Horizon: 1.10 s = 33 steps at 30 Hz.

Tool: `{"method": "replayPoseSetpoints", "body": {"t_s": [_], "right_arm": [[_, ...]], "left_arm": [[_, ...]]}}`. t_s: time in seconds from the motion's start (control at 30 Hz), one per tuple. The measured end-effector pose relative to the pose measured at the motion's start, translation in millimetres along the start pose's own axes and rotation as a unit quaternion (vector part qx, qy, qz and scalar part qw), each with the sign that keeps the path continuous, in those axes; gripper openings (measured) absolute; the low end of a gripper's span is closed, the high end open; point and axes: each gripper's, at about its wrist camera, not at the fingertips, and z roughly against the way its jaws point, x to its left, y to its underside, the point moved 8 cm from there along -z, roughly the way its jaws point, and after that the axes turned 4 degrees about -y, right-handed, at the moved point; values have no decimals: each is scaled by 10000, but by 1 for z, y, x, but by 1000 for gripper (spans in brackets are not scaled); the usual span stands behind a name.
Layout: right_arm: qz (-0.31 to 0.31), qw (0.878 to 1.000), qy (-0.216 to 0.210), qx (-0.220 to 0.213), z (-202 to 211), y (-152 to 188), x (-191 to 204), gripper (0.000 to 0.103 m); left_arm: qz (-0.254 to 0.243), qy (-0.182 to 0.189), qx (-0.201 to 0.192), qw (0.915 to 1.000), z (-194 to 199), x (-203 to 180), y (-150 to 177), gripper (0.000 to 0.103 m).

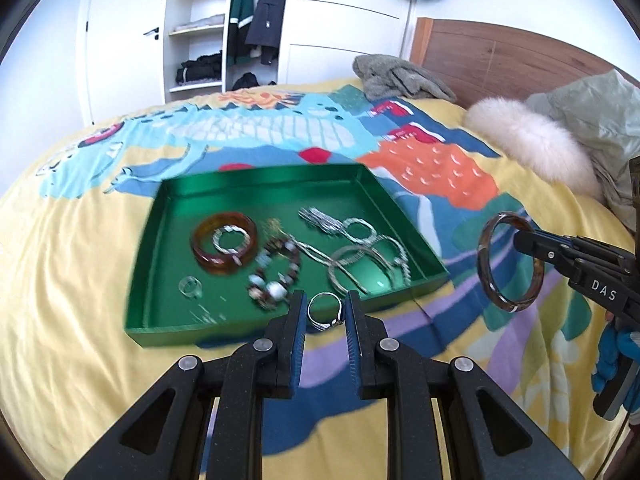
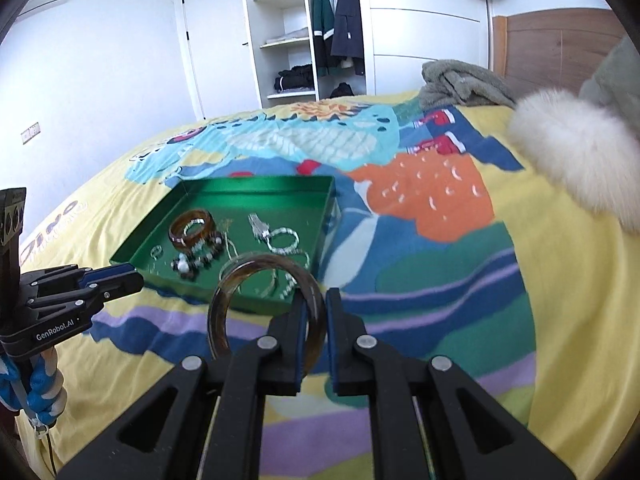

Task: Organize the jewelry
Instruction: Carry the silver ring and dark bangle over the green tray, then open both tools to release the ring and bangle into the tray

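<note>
A green tray (image 1: 256, 174) (image 2: 256, 184) lies on the colourful bedspread. It holds a wide amber bangle (image 1: 224, 244), a beaded bracelet (image 1: 276, 276), silver bangles (image 1: 368, 264), a chain and a clear ring (image 1: 190, 286). My left gripper (image 1: 326, 300) hangs over the tray's near edge, shut on a small silver ring (image 1: 330, 324). Right of the tray, my right gripper (image 2: 316, 296) (image 1: 520, 240) is shut on a thin brown bangle (image 2: 214, 320) (image 1: 482, 264), which stands upright off the bed. The left gripper (image 2: 134, 276) shows side-on at the left of the right wrist view.
A fur-trimmed jacket (image 1: 532, 148) lies at the bed's right side, by the wooden headboard (image 1: 500, 56). A grey garment (image 1: 400, 78) sits at the far edge. Beyond the bed stands an open wardrobe (image 1: 200, 28) with folded and hanging clothes.
</note>
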Motion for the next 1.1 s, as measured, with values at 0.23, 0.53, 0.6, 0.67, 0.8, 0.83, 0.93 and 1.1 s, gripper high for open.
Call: {"method": "replayPoseSetpoints", "body": {"t_s": [0.23,0.53,0.6,0.67,0.8,0.83,0.93,1.1], "right_arm": [[-149,9997,-157,-119,-34,-37,23,8],[-283,9987,-339,260,-101,-33,50,8],[-275,9984,-331,369,-113,-28,52,8],[-295,9979,-333,474,-123,-24,52,8],[-354,9967,-290,671,-137,-13,49,8],[-372,9965,-282,698,-139,-11,48,8],[-498,9955,-281,762,-144,-5,42,8],[-481,9955,-167,805,-146,0,39,9]], "left_arm": [[247,-533,-56,9983,-19,66,-37,19],[575,-750,225,9953,-72,109,-56,19],[666,-735,352,9944,-85,112,-52,19],[760,-760,453,9932,-96,114,-47,19],[863,-881,652,9902,-112,119,-36,19],[866,-916,695,9896,-114,121,-34,19],[876,-940,738,9890,-118,121,-29,19],[1005,-920,812,9873,-124,125,-29,19]]}}
